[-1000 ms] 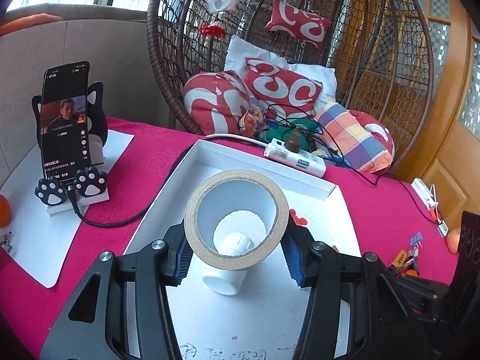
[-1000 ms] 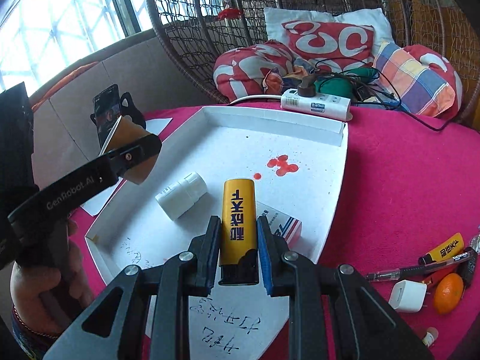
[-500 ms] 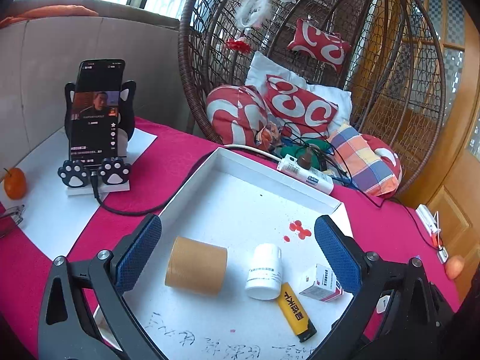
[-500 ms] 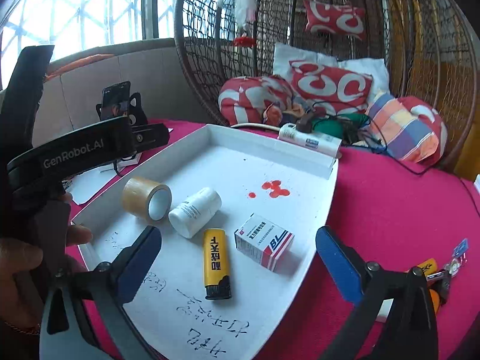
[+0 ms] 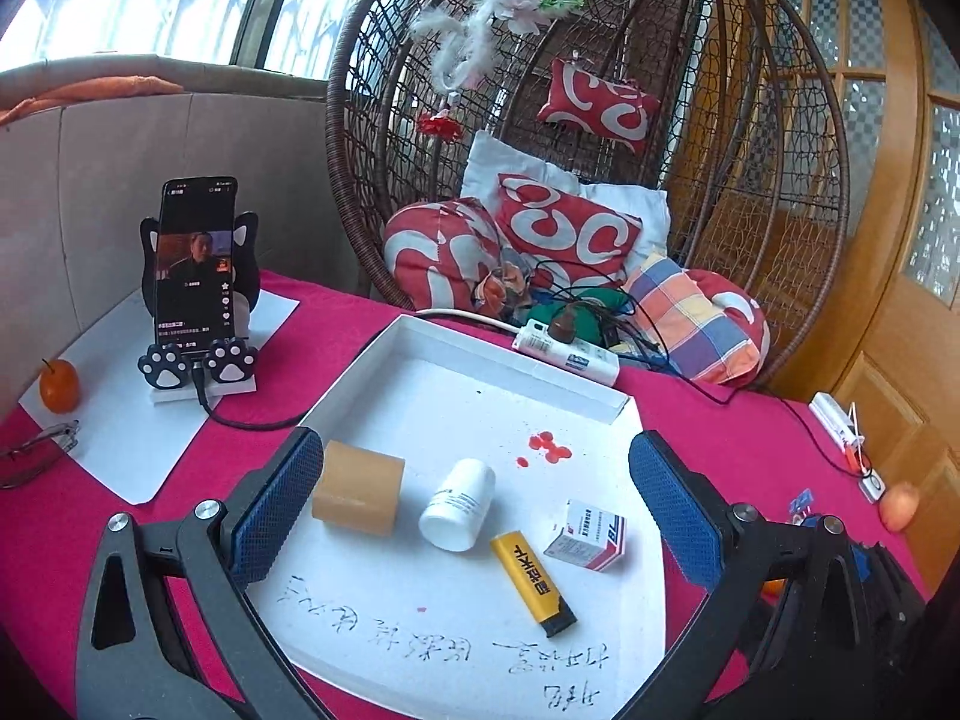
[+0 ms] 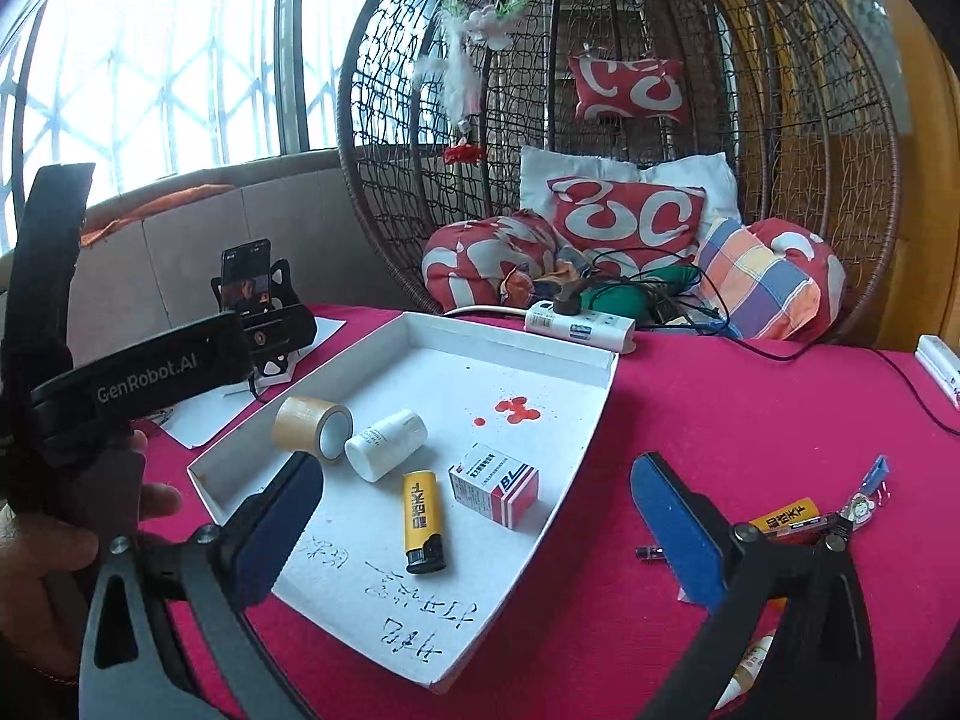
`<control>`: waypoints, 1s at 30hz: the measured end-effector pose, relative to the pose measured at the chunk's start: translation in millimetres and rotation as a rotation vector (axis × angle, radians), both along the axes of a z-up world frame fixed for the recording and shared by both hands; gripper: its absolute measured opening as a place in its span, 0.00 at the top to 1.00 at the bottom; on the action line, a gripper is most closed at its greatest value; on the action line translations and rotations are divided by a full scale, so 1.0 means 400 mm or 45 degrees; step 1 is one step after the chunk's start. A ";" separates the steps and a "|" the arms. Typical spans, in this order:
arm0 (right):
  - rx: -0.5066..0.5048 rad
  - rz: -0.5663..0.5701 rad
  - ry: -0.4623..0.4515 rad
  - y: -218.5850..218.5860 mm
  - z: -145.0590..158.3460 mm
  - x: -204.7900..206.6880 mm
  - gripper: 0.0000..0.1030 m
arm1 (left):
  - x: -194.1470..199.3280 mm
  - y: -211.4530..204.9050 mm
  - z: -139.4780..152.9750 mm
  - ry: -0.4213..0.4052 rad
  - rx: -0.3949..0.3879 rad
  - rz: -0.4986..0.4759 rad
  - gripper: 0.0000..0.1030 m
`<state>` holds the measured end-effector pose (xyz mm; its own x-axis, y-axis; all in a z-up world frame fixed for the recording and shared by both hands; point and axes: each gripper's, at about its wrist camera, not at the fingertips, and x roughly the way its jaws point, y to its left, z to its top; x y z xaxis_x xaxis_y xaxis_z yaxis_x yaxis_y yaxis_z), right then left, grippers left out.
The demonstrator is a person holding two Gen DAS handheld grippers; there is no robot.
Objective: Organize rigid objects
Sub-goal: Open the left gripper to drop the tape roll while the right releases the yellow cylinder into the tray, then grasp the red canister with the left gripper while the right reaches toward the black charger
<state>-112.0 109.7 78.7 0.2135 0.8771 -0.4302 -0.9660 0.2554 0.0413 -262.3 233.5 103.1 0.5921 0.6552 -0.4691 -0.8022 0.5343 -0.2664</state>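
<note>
A white tray (image 5: 510, 360) lies on the red tablecloth. In it rest a brown tape roll (image 5: 358, 496) on its side, a white bottle (image 5: 459, 504) lying down, a yellow lighter (image 5: 533, 582) and a small red-and-white medicine box (image 5: 588, 540). My left gripper (image 5: 474, 468) hovers open above the tray's near part, holding nothing. From the right wrist view the same tape roll (image 6: 312, 425), bottle (image 6: 387, 444), lighter (image 6: 423, 519) and box (image 6: 495, 489) show in the tray (image 6: 510, 339). My right gripper (image 6: 477, 474) is wide open and holds nothing.
A phone on a cat-shaped stand (image 5: 195, 276) stands left of the tray with an orange (image 5: 59, 387) and glasses (image 5: 36, 450). A power strip (image 5: 567, 351) and a wicker chair with cushions lie behind. Another lighter (image 6: 780, 519), pens and keys lie right of the tray.
Both grippers opened and drew back and up. The tape roll left the left gripper and the yellow lighter left the right one; both now lie in the tray.
</note>
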 end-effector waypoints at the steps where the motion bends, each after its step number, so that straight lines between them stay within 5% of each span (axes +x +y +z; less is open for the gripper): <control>1: 0.016 -0.014 0.003 -0.012 0.008 0.009 0.00 | 0.005 -0.008 0.003 0.000 0.007 -0.010 0.00; 13: 0.219 -0.369 0.080 -0.207 0.096 0.221 0.00 | 0.145 -0.136 -0.001 0.086 0.044 -0.284 0.00; 24: 0.202 -0.619 0.230 -0.340 0.021 0.382 0.00 | 0.338 -0.300 -0.088 0.232 -0.056 -0.690 0.00; 30: 0.197 -0.681 0.322 -0.398 -0.014 0.442 0.00 | 0.423 -0.329 -0.148 0.440 -0.001 -0.641 0.00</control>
<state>64.7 -49.5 73.1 0.5492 0.7329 -0.4015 -0.6610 0.6750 0.3279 -93.1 101.8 44.1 0.6427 0.3339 -0.6896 -0.4913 0.8702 -0.0365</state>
